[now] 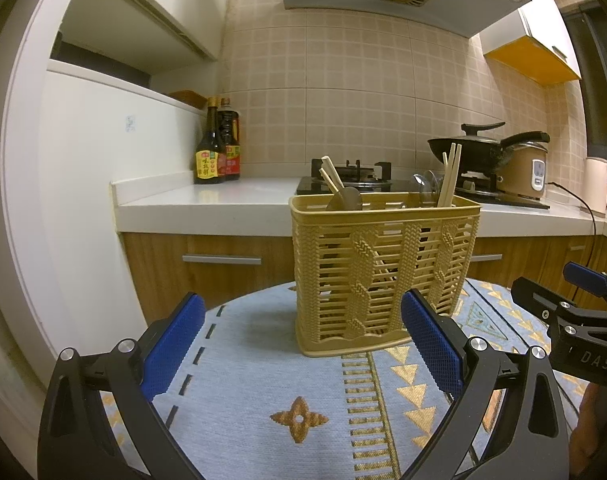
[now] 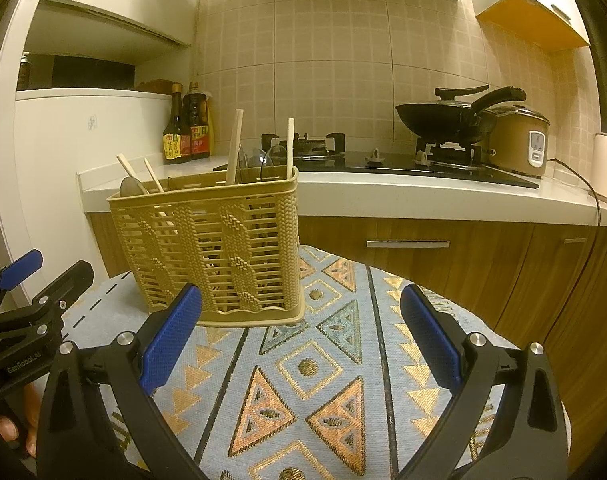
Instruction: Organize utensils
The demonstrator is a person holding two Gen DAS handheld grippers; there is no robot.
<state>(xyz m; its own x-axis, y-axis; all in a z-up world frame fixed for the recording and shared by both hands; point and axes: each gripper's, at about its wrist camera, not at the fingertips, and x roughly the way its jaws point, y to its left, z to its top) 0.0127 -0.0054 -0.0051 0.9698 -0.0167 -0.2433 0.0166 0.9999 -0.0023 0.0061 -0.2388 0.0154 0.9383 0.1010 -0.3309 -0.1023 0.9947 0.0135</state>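
- The left gripper [image 1: 303, 344] has its blue pads spread wide with nothing between them, hovering low over the patterned cloth [image 1: 263, 380].
- The right gripper [image 2: 299, 344] is likewise spread wide and empty above the same cloth.
- The utensil basket [image 1: 383, 276], tan and woven-looking, stands upright on the cloth just ahead of the left gripper and ahead-left of the right one.
- Chopsticks [image 1: 451, 176] lean out of the basket's right end; another pair [image 1: 330, 174] and a spoon [image 1: 345, 199] sit at its left end.
- Behind, a counter [image 1: 207, 204] carries sauce bottles [image 1: 213, 148], a wok [image 1: 467, 152] and a rice cooker [image 1: 527, 172].
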